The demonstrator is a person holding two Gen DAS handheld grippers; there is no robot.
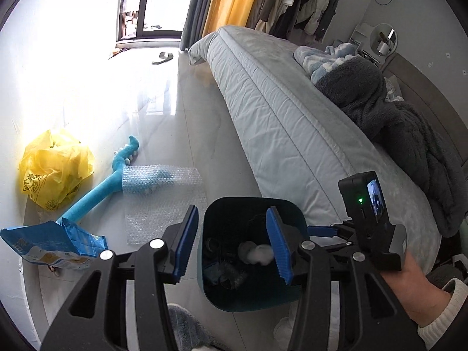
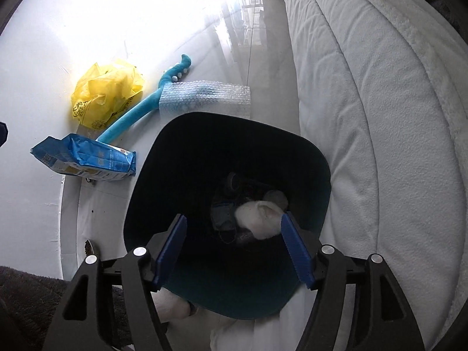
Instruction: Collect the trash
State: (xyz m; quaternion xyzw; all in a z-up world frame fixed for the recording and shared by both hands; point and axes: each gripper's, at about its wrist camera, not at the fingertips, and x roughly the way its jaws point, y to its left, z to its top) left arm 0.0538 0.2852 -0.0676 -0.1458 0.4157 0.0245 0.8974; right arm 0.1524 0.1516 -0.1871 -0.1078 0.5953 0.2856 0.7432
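A dark teal trash bin [image 1: 210, 219] [image 2: 181, 158] stands on the floor beside the bed, with white crumpled tissue [image 2: 259, 219] [image 1: 257, 254] and dark scraps inside. My left gripper [image 1: 234, 242] is open and empty above the bin's mouth. My right gripper [image 2: 237, 251] is open and empty, right over the bin; in the left wrist view only its body and the hand show at the right. On the floor lie a yellow plastic bag [image 1: 55, 166] [image 2: 105, 93], a blue snack packet [image 1: 52, 242] [image 2: 87, 158] and a sheet of bubble wrap [image 1: 163, 199] [image 2: 204, 99].
A blue foam toy [image 1: 96, 190] [image 2: 140, 114] lies under the bubble wrap. The bed [image 1: 278, 122] [image 2: 365, 117] runs along the right with blankets [image 1: 395, 117] on it. A slipper [image 1: 162, 57] lies near the window. A dark rug [image 2: 26, 292] is at the lower left.
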